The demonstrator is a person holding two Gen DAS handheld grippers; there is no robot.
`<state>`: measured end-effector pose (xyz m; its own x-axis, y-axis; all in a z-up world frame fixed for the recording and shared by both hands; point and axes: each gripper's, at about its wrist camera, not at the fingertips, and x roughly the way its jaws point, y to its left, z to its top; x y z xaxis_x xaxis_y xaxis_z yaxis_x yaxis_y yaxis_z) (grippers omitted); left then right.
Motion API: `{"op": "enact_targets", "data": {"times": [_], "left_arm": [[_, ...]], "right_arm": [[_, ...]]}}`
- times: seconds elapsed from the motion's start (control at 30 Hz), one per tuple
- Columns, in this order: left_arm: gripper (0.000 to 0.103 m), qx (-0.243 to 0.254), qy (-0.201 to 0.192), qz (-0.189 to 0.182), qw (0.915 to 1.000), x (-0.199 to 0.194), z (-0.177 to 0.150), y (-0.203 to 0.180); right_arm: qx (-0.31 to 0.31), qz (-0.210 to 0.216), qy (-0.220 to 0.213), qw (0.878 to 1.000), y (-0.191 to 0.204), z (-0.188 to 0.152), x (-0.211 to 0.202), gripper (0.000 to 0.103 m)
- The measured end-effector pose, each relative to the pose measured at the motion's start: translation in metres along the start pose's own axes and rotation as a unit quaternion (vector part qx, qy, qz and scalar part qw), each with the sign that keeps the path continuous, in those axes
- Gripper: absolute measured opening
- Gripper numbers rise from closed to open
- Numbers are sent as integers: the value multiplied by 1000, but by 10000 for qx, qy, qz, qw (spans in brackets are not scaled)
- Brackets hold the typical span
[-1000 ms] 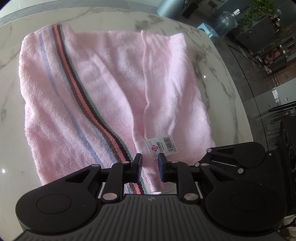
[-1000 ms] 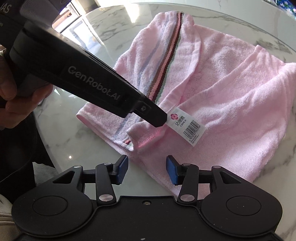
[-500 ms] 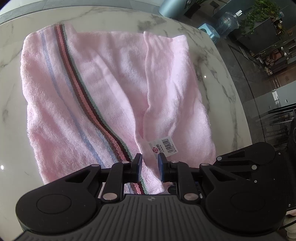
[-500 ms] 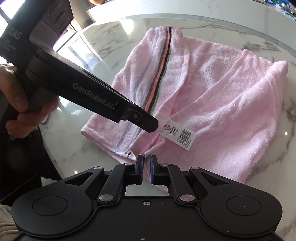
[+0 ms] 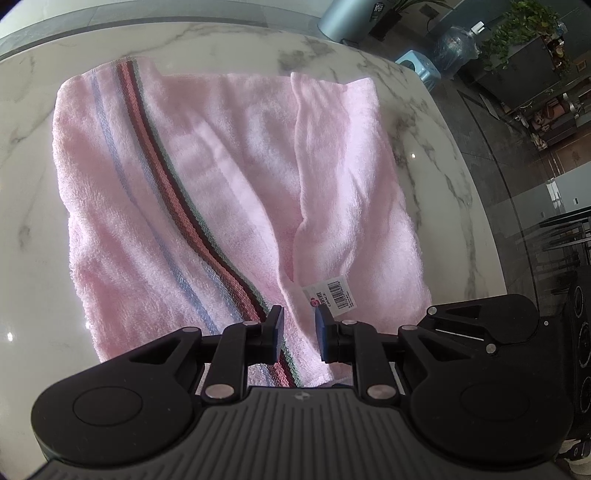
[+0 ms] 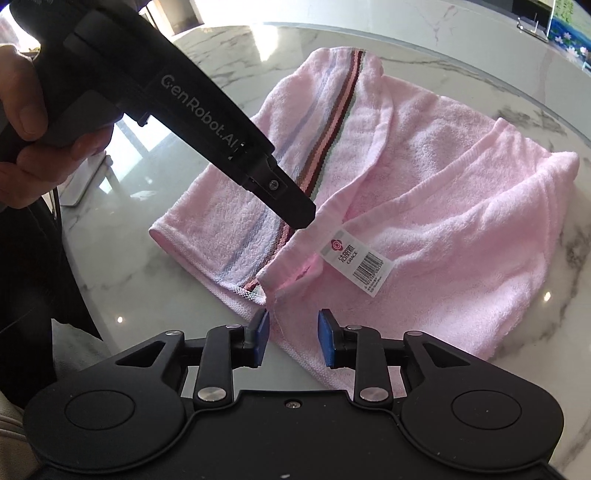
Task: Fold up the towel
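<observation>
A pink terry-cloth towel with a band of brown, salmon and grey-green stripes (image 5: 236,192) lies spread and loosely folded on the round white marble desk with grey veining (image 5: 33,206). Its pile looks soft and nubbly, and the woven stripe band runs diagonally across the cloth beside a thinner pale blue line. One plain pink flap is folded over the right part of the towel, leaving a raised ridge and shallow wrinkles along the fold. A white rectangular paper label with a red flower mark and a barcode (image 6: 356,261) lies on the towel near its close edge.

The left gripper (image 5: 298,334), black with blue pads, hangs just above the near hem with its fingers a narrow gap apart and nothing between them; in the right wrist view its long black body slants down from the person's hand (image 6: 26,122) and its tip sits at the folded edge beside the label, though whether it touches the cloth cannot be told. The right gripper (image 6: 293,338), also black with blue pads, is spread moderately wide over the near stitched corner of the towel, empty.

Beyond the desk's curved rim stand a pale blue plastic stool (image 5: 419,65) and green potted plants (image 5: 517,26).
</observation>
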<state>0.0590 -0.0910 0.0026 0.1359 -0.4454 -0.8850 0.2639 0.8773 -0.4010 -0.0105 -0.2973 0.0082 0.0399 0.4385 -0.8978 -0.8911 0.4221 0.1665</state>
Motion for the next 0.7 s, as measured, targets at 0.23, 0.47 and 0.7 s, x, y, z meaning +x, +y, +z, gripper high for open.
{"op": "enact_targets", "data": {"times": [0.23,0.47,0.7], "left_arm": [[17,61,16,24,10000,1,0,-1],[17,-17,30,-21,10000,-1,0,5],[17,-178,26,-148,9997,-3,-1,12]], "right_arm": [[-423,-396,57,9983,15,4,17,21],[-137,-389,-197,9990,1,0,1,5],[180,19,-465,9988,-1,1,-21,5]]}}
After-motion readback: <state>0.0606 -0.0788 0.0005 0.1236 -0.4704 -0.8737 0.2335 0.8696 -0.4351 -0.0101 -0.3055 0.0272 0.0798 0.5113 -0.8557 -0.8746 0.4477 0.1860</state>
